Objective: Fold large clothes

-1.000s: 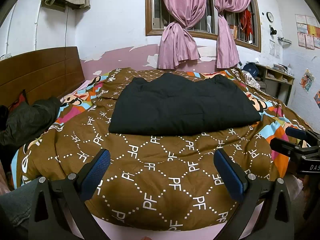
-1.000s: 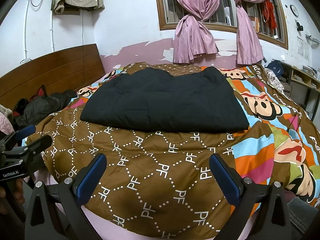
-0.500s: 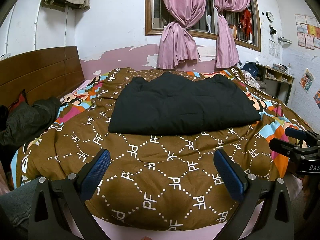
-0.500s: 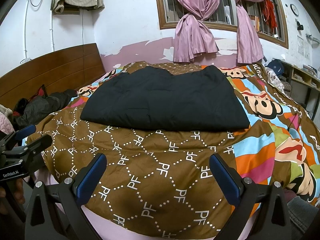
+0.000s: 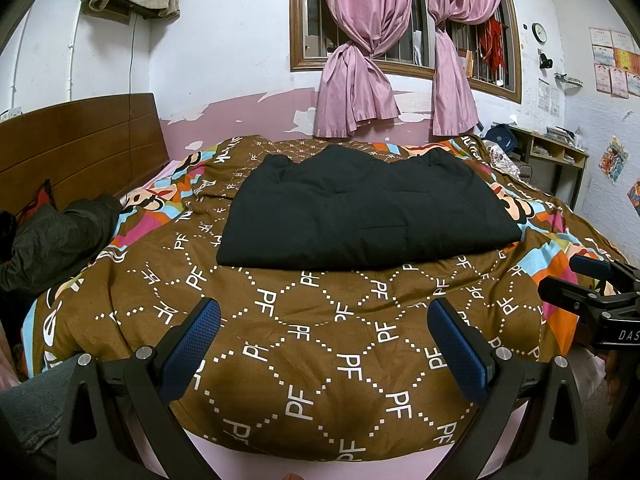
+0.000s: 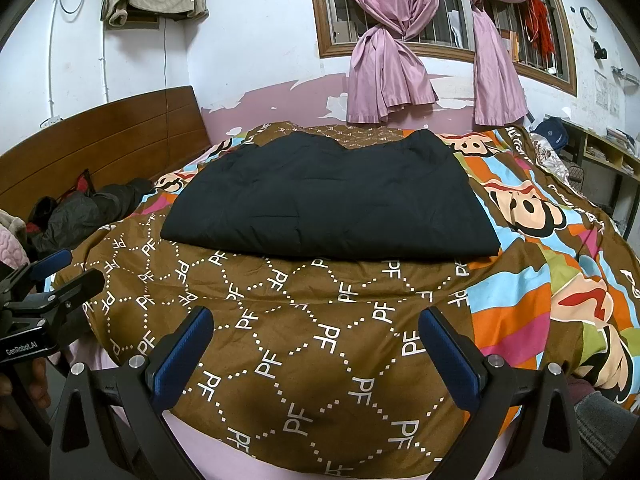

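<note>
Bed with a folded black garment on its quilt

The bed carried a brown "PF" patterned quilt with bright cartoon panels toward 3 o'clock. A folded black garment lay flat on the quilt at about 12 o'clock from its near edge. A dark crumpled jacket lay at 9 o'clock, by the wooden headboard, well apart from the black garment.

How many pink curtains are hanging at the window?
2. One pink curtain hangs at the left of the window, knotted in the middle; the other hangs further right. More could be hidden beyond the picture's edge.
</note>
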### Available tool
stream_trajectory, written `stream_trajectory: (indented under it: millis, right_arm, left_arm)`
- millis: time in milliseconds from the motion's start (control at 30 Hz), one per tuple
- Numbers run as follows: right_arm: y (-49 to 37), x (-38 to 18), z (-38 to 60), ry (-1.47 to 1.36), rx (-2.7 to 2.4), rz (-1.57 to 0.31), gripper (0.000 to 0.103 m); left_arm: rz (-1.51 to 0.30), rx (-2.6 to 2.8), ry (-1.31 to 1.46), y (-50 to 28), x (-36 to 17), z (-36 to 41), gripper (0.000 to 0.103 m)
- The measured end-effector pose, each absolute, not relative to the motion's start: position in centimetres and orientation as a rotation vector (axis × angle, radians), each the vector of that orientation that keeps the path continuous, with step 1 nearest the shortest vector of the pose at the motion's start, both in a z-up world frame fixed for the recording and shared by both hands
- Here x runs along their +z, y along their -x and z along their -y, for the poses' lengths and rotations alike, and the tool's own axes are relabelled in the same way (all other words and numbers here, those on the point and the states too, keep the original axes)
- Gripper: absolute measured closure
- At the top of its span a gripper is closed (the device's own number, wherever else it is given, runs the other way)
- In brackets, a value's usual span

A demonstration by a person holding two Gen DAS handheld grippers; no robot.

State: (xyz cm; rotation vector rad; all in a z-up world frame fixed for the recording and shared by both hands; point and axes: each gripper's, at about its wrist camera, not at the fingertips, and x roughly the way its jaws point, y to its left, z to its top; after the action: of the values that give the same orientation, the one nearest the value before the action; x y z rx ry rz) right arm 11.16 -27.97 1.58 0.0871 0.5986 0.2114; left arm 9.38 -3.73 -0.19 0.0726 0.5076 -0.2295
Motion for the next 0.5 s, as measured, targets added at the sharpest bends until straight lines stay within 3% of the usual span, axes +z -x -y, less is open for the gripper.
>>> stream_trajectory:
  millis: [500]
  right_arm:
    - [-11.15,1.64,27.94,-0.088,0.211,-0.6,0.0]
  left_arm:
    - [-0.507,-0.23,-0.074,-9.35,-0.21,3.77,0.002]
